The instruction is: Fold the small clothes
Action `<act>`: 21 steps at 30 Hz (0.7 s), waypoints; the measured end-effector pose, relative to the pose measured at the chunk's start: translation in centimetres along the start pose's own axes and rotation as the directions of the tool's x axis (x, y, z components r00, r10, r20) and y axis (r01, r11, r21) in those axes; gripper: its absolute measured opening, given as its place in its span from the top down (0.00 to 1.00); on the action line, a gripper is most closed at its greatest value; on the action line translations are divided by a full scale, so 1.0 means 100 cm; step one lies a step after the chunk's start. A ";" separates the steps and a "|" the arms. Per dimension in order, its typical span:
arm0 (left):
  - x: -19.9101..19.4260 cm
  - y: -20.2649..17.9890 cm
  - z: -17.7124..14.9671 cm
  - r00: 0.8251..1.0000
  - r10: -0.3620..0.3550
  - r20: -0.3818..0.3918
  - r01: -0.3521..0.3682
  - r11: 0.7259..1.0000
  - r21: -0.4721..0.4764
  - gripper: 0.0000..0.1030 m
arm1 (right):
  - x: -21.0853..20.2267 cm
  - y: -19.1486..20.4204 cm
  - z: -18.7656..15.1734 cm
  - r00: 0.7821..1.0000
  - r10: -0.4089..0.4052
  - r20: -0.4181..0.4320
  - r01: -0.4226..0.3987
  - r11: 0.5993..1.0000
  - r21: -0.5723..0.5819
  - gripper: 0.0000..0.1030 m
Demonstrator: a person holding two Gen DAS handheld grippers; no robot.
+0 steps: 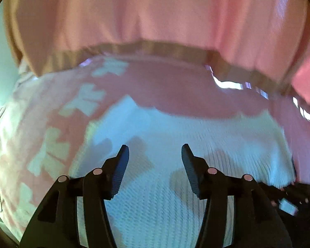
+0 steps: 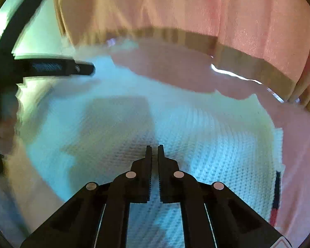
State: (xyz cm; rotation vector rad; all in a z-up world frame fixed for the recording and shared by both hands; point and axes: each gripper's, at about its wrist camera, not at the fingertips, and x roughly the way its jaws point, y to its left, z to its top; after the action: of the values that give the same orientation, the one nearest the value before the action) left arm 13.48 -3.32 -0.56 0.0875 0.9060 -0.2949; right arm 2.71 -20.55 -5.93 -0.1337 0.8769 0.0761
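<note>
Pink cloth with pale cross shapes (image 1: 51, 124) covers the tabletop, and on it lies the white knitted garment (image 1: 175, 136), spread flat, reaching close to the far edge. At that far edge stands a person in a pink top with a tan hem (image 1: 155, 20). Left tool (image 1: 155, 153) hangs over the near part of the garment with its two fingers apart, nothing between them. Right tool (image 2: 154, 150) is over the same garment, its fingers brought together; no fabric is seen pinched there. At the garment's right border a small dark and red label (image 2: 276, 194) shows. Both pictures are blurred
</note>
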 end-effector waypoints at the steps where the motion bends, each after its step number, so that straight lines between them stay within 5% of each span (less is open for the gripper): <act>1: 0.005 -0.002 -0.004 1.000 0.016 -0.013 -0.016 1.000 0.022 0.50 | 0.001 -0.012 -0.003 0.999 -0.039 -0.010 0.039 0.999 0.021 0.99; 4: 0.010 -0.001 -0.019 0.998 0.047 -0.038 -0.046 0.998 0.040 0.40 | -0.011 -0.068 -0.013 0.997 -0.068 -0.033 0.073 0.976 0.205 0.99; 6: 0.013 0.005 -0.025 0.997 0.067 -0.036 -0.066 0.997 0.032 0.36 | -0.022 -0.092 -0.022 0.985 -0.167 -0.053 0.175 0.948 0.265 0.89; 9: 0.018 0.012 -0.032 0.996 0.074 -0.053 -0.073 0.997 0.029 0.35 | -0.021 -0.113 -0.040 0.984 -0.153 -0.087 0.173 0.936 0.307 1.00; 15: -0.002 0.005 -0.044 0.996 0.094 -0.003 -0.093 0.994 0.065 0.35 | -0.064 -0.097 -0.056 0.986 -0.162 0.037 0.145 0.948 0.283 0.98; 19: -0.015 -0.002 -0.056 0.995 0.094 0.013 -0.095 0.994 0.058 0.33 | -0.039 -0.078 -0.078 0.978 -0.177 -0.108 0.197 0.954 0.224 0.99; 21: -0.018 -0.002 -0.062 0.996 0.091 0.000 -0.091 0.995 0.039 0.33 | -0.049 -0.078 -0.081 0.987 -0.152 -0.058 0.162 0.948 0.275 0.97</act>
State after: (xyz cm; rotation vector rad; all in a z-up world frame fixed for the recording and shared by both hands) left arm 7.63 -1.84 -2.94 0.1648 0.8952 -0.2277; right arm -5.63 -29.47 -6.61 0.0594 0.9013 -0.1995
